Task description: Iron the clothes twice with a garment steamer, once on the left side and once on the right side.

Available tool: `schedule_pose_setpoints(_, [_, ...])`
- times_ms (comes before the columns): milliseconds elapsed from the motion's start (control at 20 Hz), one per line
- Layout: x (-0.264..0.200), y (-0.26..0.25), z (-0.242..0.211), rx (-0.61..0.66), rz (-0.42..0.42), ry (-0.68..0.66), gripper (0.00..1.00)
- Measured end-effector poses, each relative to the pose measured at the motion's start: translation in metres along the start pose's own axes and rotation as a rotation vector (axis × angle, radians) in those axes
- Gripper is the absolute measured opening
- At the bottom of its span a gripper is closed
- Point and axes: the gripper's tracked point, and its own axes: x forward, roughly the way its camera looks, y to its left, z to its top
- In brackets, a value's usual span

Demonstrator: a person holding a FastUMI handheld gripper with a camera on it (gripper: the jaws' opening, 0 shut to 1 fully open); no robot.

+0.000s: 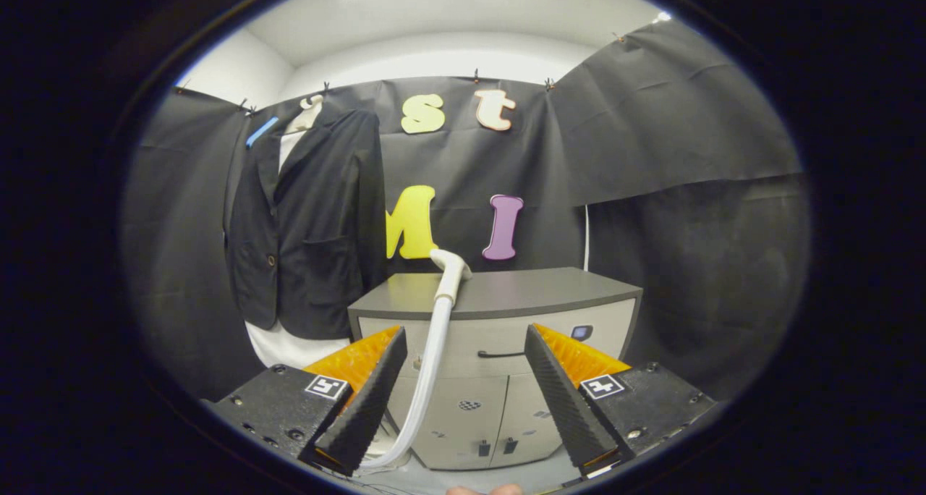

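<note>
Jaws [463, 401] released, empty | white plastic steamer head [450, 271] at 12 o'clock on grey cabinet surface [550, 289] | your grasp may snag its white hose [427, 379] | dark hanging jacket [311, 227] at 10 o'clock

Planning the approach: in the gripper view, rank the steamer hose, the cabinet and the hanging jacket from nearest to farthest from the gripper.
The gripper is open, holding nothing.
1. Steamer hose: runs up between the fingers, close to the left one.
2. Cabinet: just beyond the fingers, straight ahead; the steamer head rests on its top.
3. Jacket: hangs against the booth wall, beyond the cabinet, to the left.
</note>
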Motion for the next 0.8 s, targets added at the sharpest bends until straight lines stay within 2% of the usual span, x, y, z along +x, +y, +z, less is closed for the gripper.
schedule_pose_setpoints(200, [0.03,0.01,0.023,0.011,-0.015,-0.008,1.0])
schedule_pose_setpoints(450, [0.1,0.019,0.051,-0.002,0.008,0.032,1.0])
schedule_pose_setpoints(600, [0.156,0.018,0.054,-0.046,0.031,0.089,1.0])
schedule_pose_setpoints(800, [0.223,0.026,0.049,-0.034,0.114,0.203,1.0])
